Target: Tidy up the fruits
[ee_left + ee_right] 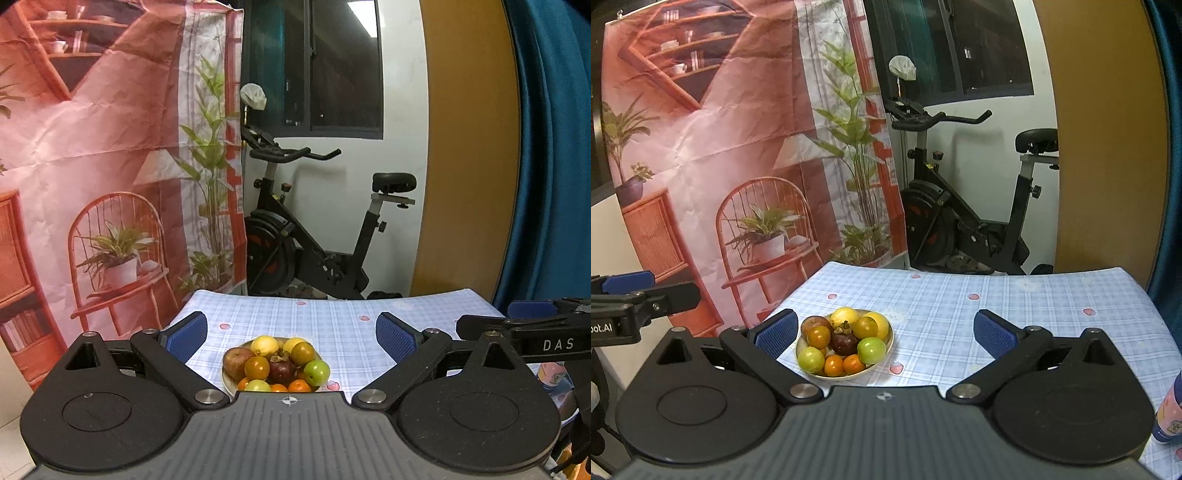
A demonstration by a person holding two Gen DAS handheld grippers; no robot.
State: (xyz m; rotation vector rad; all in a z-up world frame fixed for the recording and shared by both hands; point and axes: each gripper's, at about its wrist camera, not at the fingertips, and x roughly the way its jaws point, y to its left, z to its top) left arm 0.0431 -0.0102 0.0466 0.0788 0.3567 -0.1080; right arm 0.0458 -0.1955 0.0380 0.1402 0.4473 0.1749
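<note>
A cream plate (884, 349) piled with fruits sits on the blue checked tablecloth; it also shows in the left wrist view (226, 380). On it are a dark mangosteen (844, 341), green fruits (871, 350), small oranges (834, 364), yellow lemons (844, 316) and a reddish apple (236, 360). My left gripper (291, 338) is open and empty, held above and behind the plate. My right gripper (884, 330) is open and empty, with the plate by its left finger (776, 333).
The table (1015, 306) stands in front of a printed pink backdrop (720, 147). An exercise bike (964, 214) stands behind the table's far edge. A patterned cup (1169, 413) stands at the table's right front. A blue curtain (554, 147) hangs on the right.
</note>
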